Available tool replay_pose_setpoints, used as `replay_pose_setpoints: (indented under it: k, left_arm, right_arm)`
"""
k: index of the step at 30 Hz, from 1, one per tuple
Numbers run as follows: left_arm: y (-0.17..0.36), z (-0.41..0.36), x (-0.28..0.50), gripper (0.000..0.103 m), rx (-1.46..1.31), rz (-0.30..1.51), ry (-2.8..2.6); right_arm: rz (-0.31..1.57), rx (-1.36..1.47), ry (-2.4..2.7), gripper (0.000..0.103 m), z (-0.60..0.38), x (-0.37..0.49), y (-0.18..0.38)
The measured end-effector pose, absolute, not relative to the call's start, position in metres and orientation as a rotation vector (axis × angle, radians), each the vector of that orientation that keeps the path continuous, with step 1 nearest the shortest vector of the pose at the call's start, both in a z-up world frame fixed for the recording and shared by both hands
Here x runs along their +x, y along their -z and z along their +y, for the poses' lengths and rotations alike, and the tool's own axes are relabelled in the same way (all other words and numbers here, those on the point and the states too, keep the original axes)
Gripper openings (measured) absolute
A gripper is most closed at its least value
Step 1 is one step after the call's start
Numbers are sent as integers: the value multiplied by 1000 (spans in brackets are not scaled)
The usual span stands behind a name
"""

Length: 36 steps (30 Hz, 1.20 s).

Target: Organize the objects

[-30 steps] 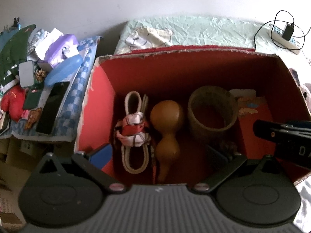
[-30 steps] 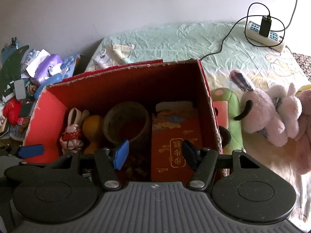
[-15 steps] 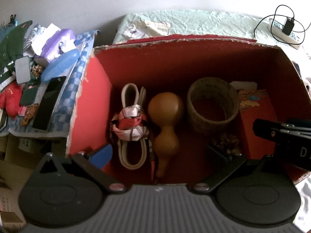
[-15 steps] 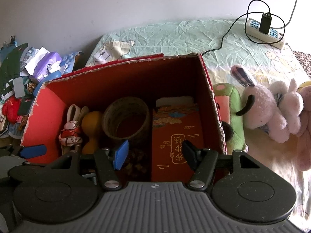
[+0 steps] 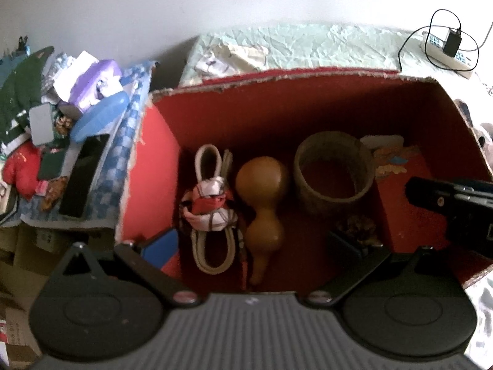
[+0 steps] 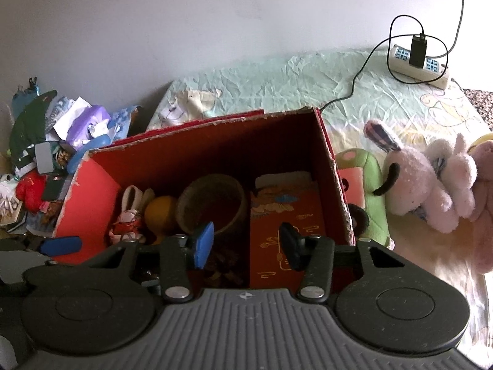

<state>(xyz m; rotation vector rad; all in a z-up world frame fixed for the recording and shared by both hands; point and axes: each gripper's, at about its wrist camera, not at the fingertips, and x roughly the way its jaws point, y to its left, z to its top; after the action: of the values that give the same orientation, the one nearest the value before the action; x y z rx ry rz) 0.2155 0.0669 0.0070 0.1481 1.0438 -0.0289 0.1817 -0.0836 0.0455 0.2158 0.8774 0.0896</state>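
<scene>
Pale wall (image 6: 185, 30) behind, crumpled green bedsheet (image 6: 292, 83) beneath, with a red cardboard box (image 5: 148, 185) standing open on it. Inside, left to right: coiled white cord (image 5: 212, 212) bound with patterned cloth, brown gourd (image 5: 262, 197) just beside it, round woven basket (image 5: 332, 169), then a red printed packet (image 6: 286, 215) against the right wall. Left gripper (image 5: 252, 243) poised over the near edge, fingers spread wide, grasping nothing. Right gripper (image 6: 246, 243) likewise parted and empty, above basket and packet. Seen only from the right wrist: plush toys (image 6: 431, 178) right of the box. Clearer from the left wrist: cluttered heap (image 5: 61, 123) at far left. Power strip (image 6: 419, 61) with charger at far right.
</scene>
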Motion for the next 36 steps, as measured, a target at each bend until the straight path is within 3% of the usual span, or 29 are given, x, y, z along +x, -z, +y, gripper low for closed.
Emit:
replay_pose_setpoints:
  k: [17, 36]
  left_arm:
    - [-44, 64, 158, 102, 115, 968, -60]
    - [-14, 11, 95, 102, 117, 1080, -119]
  right_arm:
    - [778, 171, -176, 51, -90, 122, -75]
    - [905, 233, -216, 51, -136, 66, -42]
